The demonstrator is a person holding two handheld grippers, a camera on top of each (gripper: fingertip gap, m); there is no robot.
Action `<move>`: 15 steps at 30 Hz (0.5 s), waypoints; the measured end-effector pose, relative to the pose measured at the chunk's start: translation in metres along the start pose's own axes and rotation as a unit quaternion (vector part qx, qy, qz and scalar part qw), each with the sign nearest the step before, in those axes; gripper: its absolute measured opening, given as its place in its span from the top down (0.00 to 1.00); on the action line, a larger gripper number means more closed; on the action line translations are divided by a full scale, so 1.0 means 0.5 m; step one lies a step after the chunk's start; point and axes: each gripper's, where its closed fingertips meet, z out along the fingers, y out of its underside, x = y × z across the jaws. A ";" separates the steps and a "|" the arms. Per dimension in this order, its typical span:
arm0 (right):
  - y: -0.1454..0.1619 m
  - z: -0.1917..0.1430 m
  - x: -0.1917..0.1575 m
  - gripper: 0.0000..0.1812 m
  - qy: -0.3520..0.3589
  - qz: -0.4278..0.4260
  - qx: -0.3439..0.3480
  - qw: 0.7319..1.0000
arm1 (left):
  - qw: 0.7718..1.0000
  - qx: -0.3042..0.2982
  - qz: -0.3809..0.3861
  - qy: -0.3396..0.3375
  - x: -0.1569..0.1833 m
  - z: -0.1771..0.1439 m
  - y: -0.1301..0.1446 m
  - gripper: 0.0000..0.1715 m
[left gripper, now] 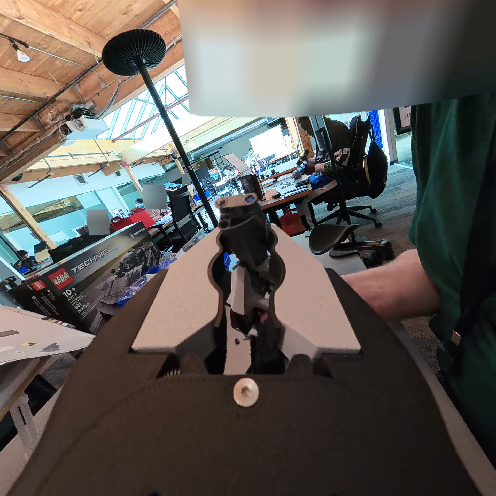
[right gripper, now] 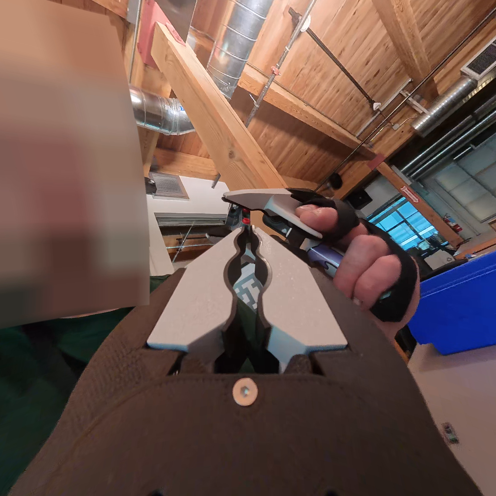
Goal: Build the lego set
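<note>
Left wrist view: the left gripper [left gripper: 245,233] is clamped on a dark grey lego assembly [left gripper: 241,228], which stands up between its pale fingers [left gripper: 188,290] and pokes out past their tips. The assembly's long axis runs along the fingers, tilted a little to the left at the top, where a beam end carries a blue pin [left gripper: 250,199]. Lower in the gap, lighter grey pieces of the same build are wedged between the pads. Behind, the set's dark box [left gripper: 80,273] lies on the table [left gripper: 330,257] to the left, with bagged blue parts beside it, and an open instruction sheet [left gripper: 32,335] sits at the near left edge.

In the right wrist view, the right gripper [right gripper: 248,230] has its tips nearly together; something thin and dark with a small red piece [right gripper: 244,221] sits at the tips, but I cannot tell whether it is actually pinched. Just beyond and above those tips is the left gripper [right gripper: 249,200], held by a gloved hand [right gripper: 362,257] and seen side-on, its fingers pointing left across the view.

My reading is that the coming move is a mating: the right tool lies just below the held build, so the red piece would travel a short way up and forward, crossing the assembly's long axis.
</note>
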 end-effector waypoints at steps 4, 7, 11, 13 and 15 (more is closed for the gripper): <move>-0.008 -0.006 0.006 1.00 0.023 -0.010 0.005 1.000 | 1.000 0.002 -0.013 -0.005 -0.009 0.001 0.009 0.85; -0.019 -0.017 0.014 1.00 0.051 -0.034 0.009 0.998 | 1.000 -0.011 -0.019 -0.011 -0.019 0.002 0.025 0.85; -0.029 -0.031 0.029 1.00 0.098 -0.071 0.009 0.993 | 0.999 -0.036 -0.031 -0.027 -0.034 0.001 0.053 0.87; -0.029 -0.033 0.033 1.00 0.123 -0.095 0.001 0.988 | 0.998 -0.038 -0.044 -0.032 -0.040 0.000 0.061 0.88; -0.032 -0.037 0.036 1.00 0.143 -0.108 -0.005 0.984 | 0.997 -0.040 -0.054 -0.036 -0.044 -0.001 0.067 0.87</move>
